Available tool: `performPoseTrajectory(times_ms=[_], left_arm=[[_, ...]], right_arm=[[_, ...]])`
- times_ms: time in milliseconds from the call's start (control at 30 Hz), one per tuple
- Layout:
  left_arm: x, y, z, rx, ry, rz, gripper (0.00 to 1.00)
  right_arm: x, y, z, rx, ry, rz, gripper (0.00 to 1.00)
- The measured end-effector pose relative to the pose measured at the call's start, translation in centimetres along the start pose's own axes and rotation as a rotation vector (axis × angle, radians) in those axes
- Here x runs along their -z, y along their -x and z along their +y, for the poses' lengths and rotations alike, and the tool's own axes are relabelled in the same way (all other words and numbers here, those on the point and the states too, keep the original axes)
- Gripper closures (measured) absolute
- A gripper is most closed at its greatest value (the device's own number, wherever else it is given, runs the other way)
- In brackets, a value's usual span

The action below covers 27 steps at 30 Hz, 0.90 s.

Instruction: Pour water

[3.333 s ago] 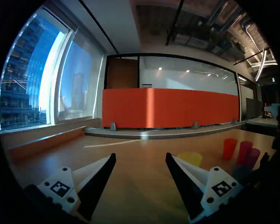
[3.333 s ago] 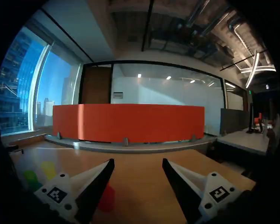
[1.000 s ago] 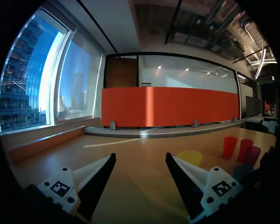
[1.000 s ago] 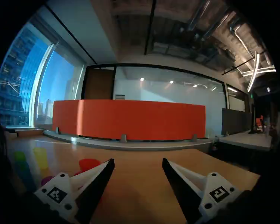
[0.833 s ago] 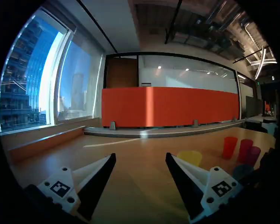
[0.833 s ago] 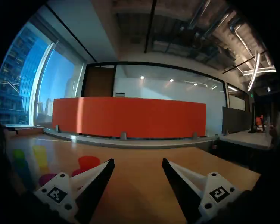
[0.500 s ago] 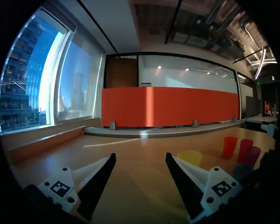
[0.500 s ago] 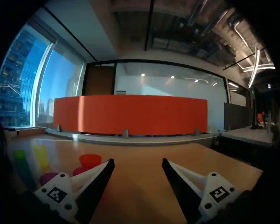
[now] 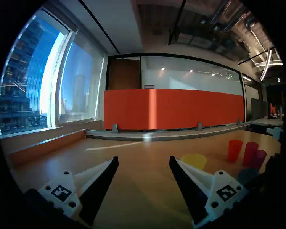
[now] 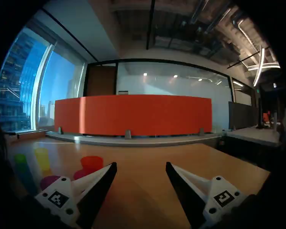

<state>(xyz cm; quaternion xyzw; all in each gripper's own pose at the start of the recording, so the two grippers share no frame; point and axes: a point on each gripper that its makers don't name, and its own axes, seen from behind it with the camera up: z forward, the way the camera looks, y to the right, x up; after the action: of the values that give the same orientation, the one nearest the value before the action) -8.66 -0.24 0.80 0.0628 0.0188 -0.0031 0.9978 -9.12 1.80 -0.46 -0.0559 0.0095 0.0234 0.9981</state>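
Note:
In the left gripper view my left gripper [image 9: 143,162] hangs open over the wooden table [image 9: 139,183] with nothing between its fingers. To its right stand a yellow cup [image 9: 193,160], an orange cup [image 9: 234,150], a red cup [image 9: 250,153], a purple cup [image 9: 258,159] and a bluish cup [image 9: 247,175]. In the right gripper view my right gripper [image 10: 140,168] is open and empty too. Left of it I see an orange cup [image 10: 92,163], a purple cup [image 10: 50,181], a yellow cup [image 10: 41,158] and a green cup [image 10: 21,161].
An orange partition [image 9: 173,108] on a grey base runs along the table's far edge. Tall windows [image 9: 32,87] line the left side. Another desk [image 10: 253,137] stands off to the right. The table's right edge [image 10: 249,168] lies beyond my right gripper.
The right gripper has risen and turned slightly left, so the orange and purple cups came into sight beside its left finger. The left gripper has stayed still.

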Motion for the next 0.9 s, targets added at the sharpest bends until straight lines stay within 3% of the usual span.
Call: performPoseTrajectory(times_ms=[900], left_arm=[[-0.1, 0.02, 0.0, 0.0, 0.0, 0.0, 0.01]], right_arm=[[0.01, -0.04, 0.1, -0.002, 0.0, -0.003, 0.01]])
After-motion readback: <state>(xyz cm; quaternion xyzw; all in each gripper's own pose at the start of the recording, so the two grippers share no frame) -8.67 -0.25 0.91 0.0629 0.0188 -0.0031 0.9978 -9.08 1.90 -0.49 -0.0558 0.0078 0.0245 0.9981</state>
